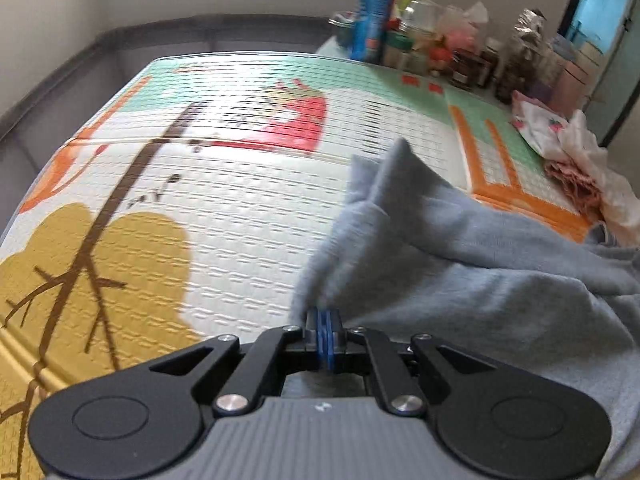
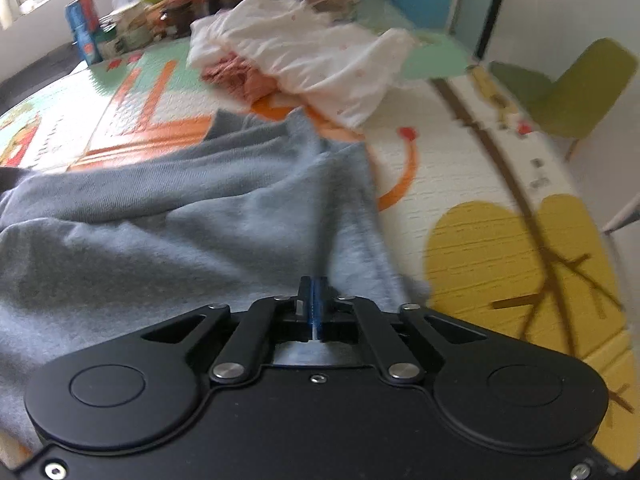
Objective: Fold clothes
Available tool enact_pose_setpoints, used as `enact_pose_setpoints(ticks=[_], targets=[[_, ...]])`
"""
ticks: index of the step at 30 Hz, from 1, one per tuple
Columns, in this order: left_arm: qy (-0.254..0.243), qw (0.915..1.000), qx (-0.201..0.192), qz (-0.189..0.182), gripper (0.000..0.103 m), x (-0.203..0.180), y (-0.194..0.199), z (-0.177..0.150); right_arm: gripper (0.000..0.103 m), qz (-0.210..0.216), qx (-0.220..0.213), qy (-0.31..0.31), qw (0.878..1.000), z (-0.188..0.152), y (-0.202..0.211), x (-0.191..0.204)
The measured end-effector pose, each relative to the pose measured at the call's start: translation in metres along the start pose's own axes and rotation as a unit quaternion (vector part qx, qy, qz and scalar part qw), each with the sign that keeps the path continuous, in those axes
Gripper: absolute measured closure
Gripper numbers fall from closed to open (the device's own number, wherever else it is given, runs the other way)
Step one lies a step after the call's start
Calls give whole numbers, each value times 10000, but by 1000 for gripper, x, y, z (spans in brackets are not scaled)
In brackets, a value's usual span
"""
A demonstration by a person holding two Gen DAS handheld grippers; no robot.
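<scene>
Both grippers, left gripper (image 1: 323, 316) and right gripper (image 2: 314, 286), clamped on grey-blue garment (image 2: 180, 216), stretched lengthwise between them.

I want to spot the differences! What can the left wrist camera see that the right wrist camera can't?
Only the left wrist view: the left gripper, shut on the grey cloth, and a red house picture on the mat.
Only the right wrist view: the right gripper, also shut on the cloth, and a green chair.
Both: the cloth, the mat, the white clothes and the blue box.
</scene>
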State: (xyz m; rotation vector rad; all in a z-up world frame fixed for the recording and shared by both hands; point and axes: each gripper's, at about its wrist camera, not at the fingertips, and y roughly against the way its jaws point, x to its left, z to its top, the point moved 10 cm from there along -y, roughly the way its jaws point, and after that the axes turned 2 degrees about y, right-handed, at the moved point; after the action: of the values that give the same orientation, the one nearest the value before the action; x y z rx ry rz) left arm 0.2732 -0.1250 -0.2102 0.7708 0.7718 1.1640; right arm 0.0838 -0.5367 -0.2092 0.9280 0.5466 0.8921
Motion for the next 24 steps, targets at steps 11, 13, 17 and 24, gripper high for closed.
enact_pose_setpoints(ticks=[11, 13, 17, 24], targets=[[-781, 9934, -450, -715, 90, -75, 57, -21, 100, 698, -355, 320, 9964, -9, 67, 23], [-925, 9906, -440, -904, 90, -94, 64, -33, 100, 865, -332, 376, 9950, -17, 74, 36], [-1127, 9867, -398, -1106, 90, -123, 69, -56, 100, 1185, -296, 488, 9913, -32, 85, 64], [-1499, 9781, -166, -1437, 91, -155, 64, -94, 100, 1728, -58, 542, 9834, -59, 84, 111]])
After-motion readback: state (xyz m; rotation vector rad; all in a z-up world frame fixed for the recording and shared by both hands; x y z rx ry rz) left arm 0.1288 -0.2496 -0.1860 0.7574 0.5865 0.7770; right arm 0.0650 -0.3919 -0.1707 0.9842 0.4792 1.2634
